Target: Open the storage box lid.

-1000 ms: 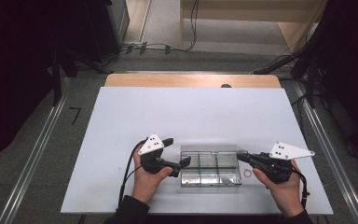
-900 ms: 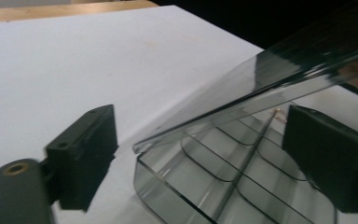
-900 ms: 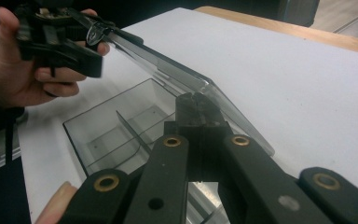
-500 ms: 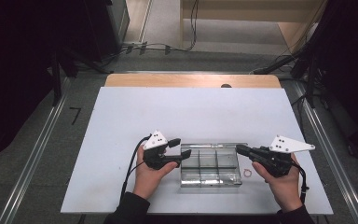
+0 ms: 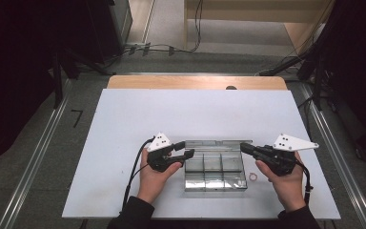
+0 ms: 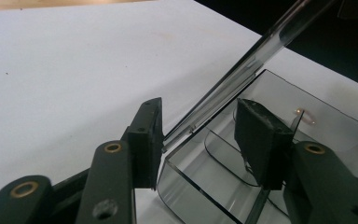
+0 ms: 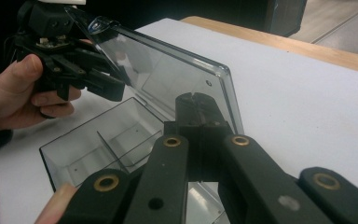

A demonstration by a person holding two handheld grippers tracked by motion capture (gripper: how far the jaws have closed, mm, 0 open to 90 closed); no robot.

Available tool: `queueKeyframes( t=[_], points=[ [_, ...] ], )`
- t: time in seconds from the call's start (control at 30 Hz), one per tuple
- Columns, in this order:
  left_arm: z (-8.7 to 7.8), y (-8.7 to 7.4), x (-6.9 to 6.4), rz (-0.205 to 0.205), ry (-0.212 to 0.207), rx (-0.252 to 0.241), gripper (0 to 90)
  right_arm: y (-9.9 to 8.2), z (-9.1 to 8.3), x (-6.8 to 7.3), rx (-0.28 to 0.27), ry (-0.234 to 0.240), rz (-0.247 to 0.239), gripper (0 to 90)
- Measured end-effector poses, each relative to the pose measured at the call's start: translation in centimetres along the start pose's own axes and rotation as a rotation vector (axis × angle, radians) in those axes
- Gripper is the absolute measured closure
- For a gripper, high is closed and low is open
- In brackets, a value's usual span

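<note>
- Nearest the camera in the high view, the person's 2 forearms come in from the bottom edge, each hand carrying a gripper over the white table (image 5: 124, 124).
- The left gripper (image 5: 187, 153) sits at the left end of the clear plastic compartment box (image 5: 214, 174). Its jaws have just been closing, and they straddle the box's end wall: in the left gripper view 1 pad (image 6: 150, 140) stands outside the wall and the other pad (image 6: 259, 140) stands inside the tray. A gap remains on both sides, so the jaws are parted and press on nothing.
- The right gripper (image 5: 243, 147) sits at the box's far right corner with its jaws fully closed. In the right gripper view the closed tips meet against the edge of the lid (image 7: 168, 77); whether any of it is pinched between them I cannot tell.
- The box lies on the table between the 2 grippers, near the person's edge. Its tray is split by thin dividers, and the compartments look bare.
- The lid stands raised at a tilt, hinged along the box's far side.
- A small pale ring (image 5: 254, 177) lies on the table just right of the box, beside the right hand (image 5: 286, 183).
- Farther off, the table's wooden edge (image 5: 195, 82) meets the grey floor, where cables (image 5: 162, 47) lie.
</note>
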State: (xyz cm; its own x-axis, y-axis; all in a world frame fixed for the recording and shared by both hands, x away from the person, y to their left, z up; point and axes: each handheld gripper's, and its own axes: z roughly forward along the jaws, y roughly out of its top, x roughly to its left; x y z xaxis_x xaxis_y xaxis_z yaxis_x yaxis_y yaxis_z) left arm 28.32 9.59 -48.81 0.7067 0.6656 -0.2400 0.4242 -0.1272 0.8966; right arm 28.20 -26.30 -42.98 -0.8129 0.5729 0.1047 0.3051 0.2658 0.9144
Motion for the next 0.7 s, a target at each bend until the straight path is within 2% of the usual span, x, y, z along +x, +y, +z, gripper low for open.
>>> queueKeyframes(
  t=[0.27,0.37,0.47,0.53,0.63,0.7],
  points=[
    [0.0,0.0,0.2,-0.003,0.013,-0.007,63.0,0.0,-0.4,-0.6,-0.005,-0.002,0.004,87.9],
    [0.1,0.0,0.2,-0.002,0.012,-0.007,63.7,-0.3,-0.8,-0.7,0.005,0.009,0.008,87.2],
    [0.1,0.0,0.2,-0.007,0.009,-0.008,63.5,-0.4,-1.3,-0.7,0.015,0.012,-0.018,82.5],
    [0.1,0.0,0.2,-0.009,0.010,-0.007,63.5,-0.6,-1.8,-0.9,0.011,0.022,-0.018,81.8],
    [0.1,0.0,0.3,-0.009,0.011,-0.009,64.1,-1.1,-2.4,-1.4,-0.005,0.036,0.007,80.4],
    [0.1,0.0,0.3,-0.011,0.010,-0.009,64.3,-1.4,-2.6,-1.7,-0.013,0.026,0.017,76.2]
  ],
)
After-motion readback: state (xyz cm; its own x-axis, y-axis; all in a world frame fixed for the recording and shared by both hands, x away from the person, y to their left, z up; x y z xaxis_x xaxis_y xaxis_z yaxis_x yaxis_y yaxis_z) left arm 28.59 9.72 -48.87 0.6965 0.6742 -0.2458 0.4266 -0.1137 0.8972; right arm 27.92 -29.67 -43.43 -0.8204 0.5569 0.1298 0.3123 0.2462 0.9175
